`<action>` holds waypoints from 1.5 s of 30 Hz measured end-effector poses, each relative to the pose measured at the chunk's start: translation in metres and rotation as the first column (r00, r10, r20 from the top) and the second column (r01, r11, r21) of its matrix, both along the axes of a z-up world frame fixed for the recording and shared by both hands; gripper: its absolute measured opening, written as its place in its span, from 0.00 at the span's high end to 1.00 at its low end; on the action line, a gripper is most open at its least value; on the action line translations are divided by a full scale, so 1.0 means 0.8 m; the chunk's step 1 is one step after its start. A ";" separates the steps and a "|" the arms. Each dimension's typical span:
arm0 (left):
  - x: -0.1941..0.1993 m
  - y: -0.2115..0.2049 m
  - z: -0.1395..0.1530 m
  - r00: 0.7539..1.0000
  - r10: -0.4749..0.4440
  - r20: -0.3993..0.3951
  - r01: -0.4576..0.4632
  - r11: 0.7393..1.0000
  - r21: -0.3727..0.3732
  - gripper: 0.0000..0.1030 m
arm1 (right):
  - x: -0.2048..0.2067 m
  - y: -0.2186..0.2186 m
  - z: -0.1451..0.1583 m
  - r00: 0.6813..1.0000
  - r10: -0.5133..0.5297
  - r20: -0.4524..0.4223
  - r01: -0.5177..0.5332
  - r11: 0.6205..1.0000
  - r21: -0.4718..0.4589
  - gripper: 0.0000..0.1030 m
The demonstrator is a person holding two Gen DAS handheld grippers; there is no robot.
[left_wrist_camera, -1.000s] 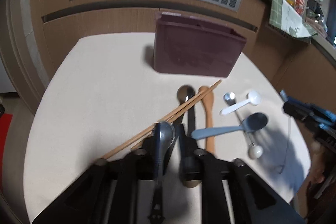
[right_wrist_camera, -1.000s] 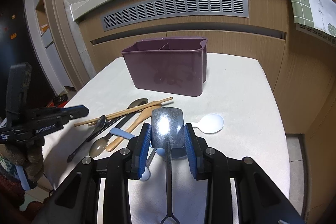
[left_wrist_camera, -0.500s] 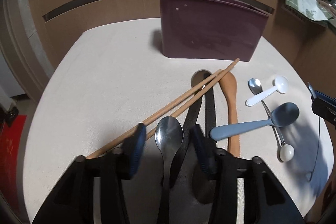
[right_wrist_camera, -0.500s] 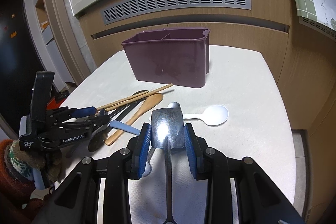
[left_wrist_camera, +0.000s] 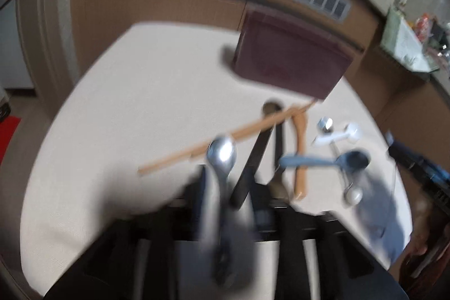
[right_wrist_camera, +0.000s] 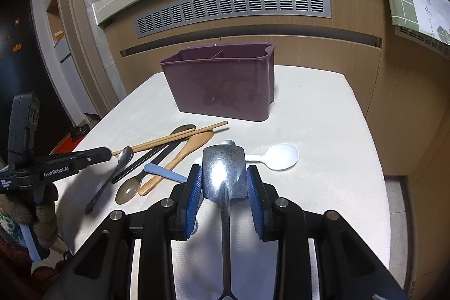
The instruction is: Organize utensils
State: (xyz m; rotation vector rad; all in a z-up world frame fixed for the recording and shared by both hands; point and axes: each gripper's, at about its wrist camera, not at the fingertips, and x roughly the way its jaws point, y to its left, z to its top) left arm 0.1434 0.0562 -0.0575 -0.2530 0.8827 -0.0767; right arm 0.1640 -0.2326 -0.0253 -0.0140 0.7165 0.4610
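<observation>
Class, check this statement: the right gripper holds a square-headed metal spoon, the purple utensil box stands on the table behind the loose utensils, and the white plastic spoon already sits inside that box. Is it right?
Not quite. The white plastic spoon lies on the table, not inside the purple utensil box; the right wrist view shows it. The right gripper does hold the square-headed metal spoon, and the box does stand behind the loose utensils.

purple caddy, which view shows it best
Right wrist view: the purple caddy is sharp, its open top and inner divider visible. The left wrist view shows it motion-blurred, only the outer wall.
</observation>
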 end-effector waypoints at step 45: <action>0.070 -0.024 0.260 0.760 -0.083 0.645 0.182 0.979 -0.089 0.73 | 0.030 0.000 0.172 0.924 -0.044 0.380 0.015 0.997 0.079 0.72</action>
